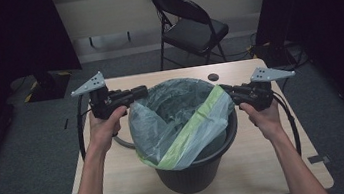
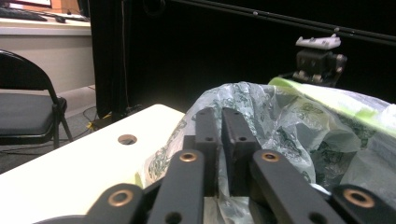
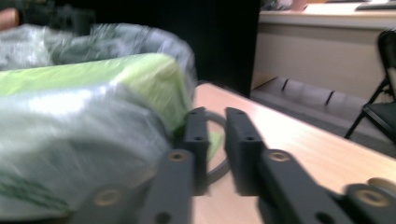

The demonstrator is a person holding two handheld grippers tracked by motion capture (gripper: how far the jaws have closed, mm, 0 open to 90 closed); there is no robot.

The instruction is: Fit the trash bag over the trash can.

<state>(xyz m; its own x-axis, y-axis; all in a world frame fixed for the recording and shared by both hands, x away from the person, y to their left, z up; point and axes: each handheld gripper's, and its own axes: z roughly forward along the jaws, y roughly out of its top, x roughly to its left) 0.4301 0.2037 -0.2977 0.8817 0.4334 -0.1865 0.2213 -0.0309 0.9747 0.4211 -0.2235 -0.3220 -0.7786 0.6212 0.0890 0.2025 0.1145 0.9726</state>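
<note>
Fingers point(image 2: 239, 140) of the left gripper point(image 1: 140, 92) are nearly closed, pinching the bag point(image 1: 183, 120) at the bin's point(image 1: 195, 172) left rim. Right gripper point(image 1: 225, 90) jaws stand slightly apart at the green hem; grip uncertain through blur. Opposed holds evidently stretch the bag mouth over the bin, which stands mid-table point(image 1: 121, 184).

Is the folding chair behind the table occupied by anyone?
No. In the high view the black folding chair stands beyond the table with its seat bare.
</note>
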